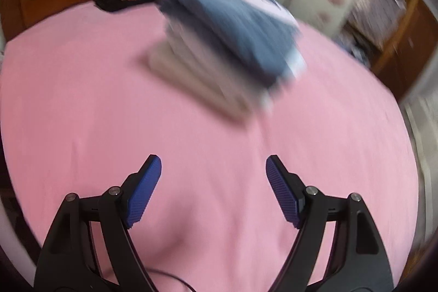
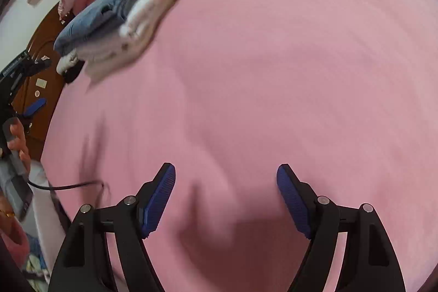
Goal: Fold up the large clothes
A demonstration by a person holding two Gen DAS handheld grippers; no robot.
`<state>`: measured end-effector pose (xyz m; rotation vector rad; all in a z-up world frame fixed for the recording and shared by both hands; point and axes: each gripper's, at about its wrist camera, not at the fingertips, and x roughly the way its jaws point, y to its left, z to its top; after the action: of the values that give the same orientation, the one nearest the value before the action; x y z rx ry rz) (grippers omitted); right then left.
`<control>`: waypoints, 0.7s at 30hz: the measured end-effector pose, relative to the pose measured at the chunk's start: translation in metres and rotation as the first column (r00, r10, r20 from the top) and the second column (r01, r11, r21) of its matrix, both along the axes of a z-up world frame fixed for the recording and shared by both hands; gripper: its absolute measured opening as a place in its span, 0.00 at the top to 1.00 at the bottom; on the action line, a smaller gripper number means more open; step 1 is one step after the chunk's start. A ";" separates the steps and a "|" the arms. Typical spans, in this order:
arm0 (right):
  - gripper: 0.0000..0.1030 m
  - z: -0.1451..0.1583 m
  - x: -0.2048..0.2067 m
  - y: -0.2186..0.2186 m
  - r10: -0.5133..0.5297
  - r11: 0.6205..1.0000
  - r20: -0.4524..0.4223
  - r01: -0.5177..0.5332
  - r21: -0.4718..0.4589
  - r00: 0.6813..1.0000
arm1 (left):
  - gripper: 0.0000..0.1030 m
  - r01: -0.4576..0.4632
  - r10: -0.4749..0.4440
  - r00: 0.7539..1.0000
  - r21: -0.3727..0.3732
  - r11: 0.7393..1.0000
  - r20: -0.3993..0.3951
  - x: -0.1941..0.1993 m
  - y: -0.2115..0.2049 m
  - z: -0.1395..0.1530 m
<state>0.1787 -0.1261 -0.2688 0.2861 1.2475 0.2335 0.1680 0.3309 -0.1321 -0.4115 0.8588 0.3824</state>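
Both grippers (image 1: pixel 213 168) (image 2: pixel 225 177) spread, empty; clothes stack (image 1: pixel 219 51) far ahead.

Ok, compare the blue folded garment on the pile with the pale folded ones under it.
The blue garment is slate blue and lies on top; the pale garments are white to beige and sit beneath it, on the pink sheet. The blue one is a single folded piece, while the pale ones form several stacked layers. The pale layers stick out past the blue one's edge. Both are folded flat in the same pile.
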 end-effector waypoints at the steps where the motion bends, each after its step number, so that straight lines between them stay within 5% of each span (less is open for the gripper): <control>1: 0.15 0.001 -0.021 -0.015 -0.005 1.000 0.004 0.005 -0.001 1.000 | 0.26 0.037 -0.037 0.999 -0.012 0.999 -0.036 -0.017 -0.028 -0.007; 4: 0.07 0.005 -0.081 -0.060 -0.037 0.998 -0.020 0.036 -0.058 0.999 | 0.26 0.103 -0.107 0.987 -0.038 0.994 -0.116 -0.062 -0.094 -0.021; 9: 0.05 0.019 -0.178 -0.142 -0.136 0.973 -0.130 0.107 -0.206 0.982 | 0.26 0.294 -0.297 0.926 -0.047 0.955 -0.233 -0.144 -0.213 -0.022; 17: 0.03 0.094 -0.286 -0.259 -0.359 0.928 -0.136 0.337 -0.160 0.924 | 0.25 0.547 -0.552 0.765 -0.116 0.829 -0.331 -0.223 -0.353 0.037; 21: 0.03 0.148 -0.276 -0.260 -0.320 0.938 -0.083 0.303 -0.165 0.944 | 0.25 0.560 -0.539 0.777 -0.035 0.828 -0.324 -0.225 -0.389 0.093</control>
<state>-0.0975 -0.3862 -0.1211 0.3653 1.3002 -0.1520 -0.0574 -0.0580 -0.0395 -0.0180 1.2373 -0.0789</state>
